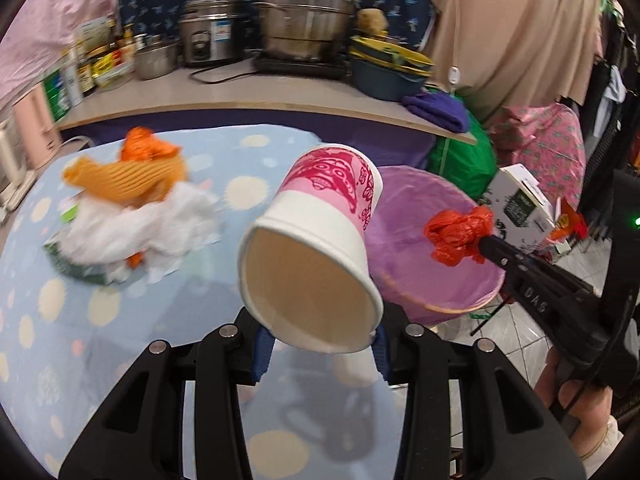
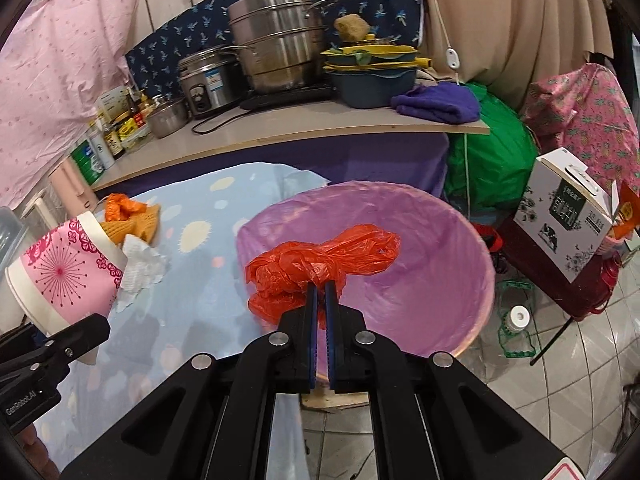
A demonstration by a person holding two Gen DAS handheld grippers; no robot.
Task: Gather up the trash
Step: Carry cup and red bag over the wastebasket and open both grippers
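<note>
A: So, where's the trash?
B: The red plastic bag [image 2: 320, 268] hangs over the purple-lined bin [image 2: 460, 240], pinched in the right hand-held gripper [image 2: 321, 292], jaws nearly closed.
A: And the paper cup [image 1: 316, 248]?
B: Clamped in the half-open left hand-held gripper [image 1: 320, 344] above the table's [image 1: 120, 320] right edge, beside the bin.

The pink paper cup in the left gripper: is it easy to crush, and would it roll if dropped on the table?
The paper cup looks thin-walled and empty, so it is probably light and would dent under a firmer squeeze from the left gripper. Its round, tapered shape suggests that it would roll in a curve on the blue spotted cloth rather than stay put.
</note>
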